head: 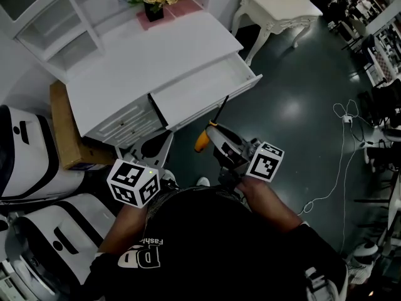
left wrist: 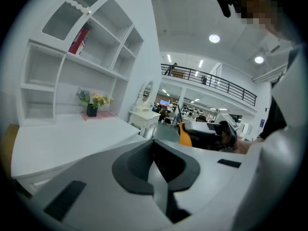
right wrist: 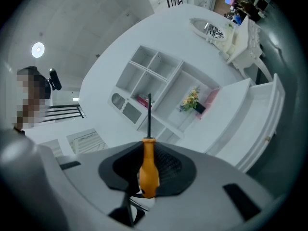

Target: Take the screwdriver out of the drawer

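**A:** Where is the screwdriver (right wrist: pixel 148 160) at this moment?

**B:** It is in the right tool (right wrist: pixel 147 174). The two jaws press on the orange handle from both sides. The dark shaft points away from the tool, toward the shelves in the right gripper view. In the head view it hangs over the floor, in front of the open drawer (head: pixel 199 91) and not inside it.

**A:** So the drawer has nothing in it?

**B:** As far as the head view shows, its white bottom is bare. I judge that the main part of the task is done.

**A:** And the left tool (left wrist: pixel 161 172)?

**B:** Its jaws are together, with nothing between them. It is low, close to the person's body, near the front corner of the counter (head: pixel 144 61).

**A:** How to do the step in hand well?

**B:** The grip seems to be on the thick end of the handle, so I think the long shaft can swing easily. It is better to press firmly, move slowly, and point the tip away from the drawer front and from the person. If the screwdriver must be put down, the bare counter top is near. Lay it flat, well apart from the flower pot (head: pixel 153 8), and open the jaws only when the handle rests on the surface.
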Available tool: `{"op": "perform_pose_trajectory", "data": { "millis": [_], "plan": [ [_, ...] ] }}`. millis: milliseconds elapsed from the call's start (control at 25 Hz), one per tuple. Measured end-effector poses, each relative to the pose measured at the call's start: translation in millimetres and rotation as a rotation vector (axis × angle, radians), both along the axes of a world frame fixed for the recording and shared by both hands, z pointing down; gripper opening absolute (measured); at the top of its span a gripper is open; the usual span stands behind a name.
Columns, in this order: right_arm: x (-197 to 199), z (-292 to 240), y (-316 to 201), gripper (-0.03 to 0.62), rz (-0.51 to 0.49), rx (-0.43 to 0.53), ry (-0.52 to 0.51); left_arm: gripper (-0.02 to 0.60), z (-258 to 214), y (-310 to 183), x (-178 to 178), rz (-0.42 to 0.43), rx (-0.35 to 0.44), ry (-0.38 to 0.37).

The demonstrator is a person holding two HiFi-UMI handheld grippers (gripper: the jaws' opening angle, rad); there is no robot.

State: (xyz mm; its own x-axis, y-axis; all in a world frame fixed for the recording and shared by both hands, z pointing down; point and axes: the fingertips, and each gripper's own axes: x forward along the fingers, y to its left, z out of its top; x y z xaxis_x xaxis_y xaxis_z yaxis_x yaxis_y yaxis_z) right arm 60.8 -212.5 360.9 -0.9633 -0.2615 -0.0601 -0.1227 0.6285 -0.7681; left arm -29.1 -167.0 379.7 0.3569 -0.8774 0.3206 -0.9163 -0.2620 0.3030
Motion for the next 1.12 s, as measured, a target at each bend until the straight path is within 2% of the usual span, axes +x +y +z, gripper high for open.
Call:
{"op": "perform_pose_trajectory", "data": {
  "millis": [1120],
  "plan": [
    [-0.8, -1.4, -0.4, 0.077, -0.001, -0.001, -0.006, 0.014, -2.2, -1.3, -0.6, 0.006, 0.002, -0.004]
  ]
}}
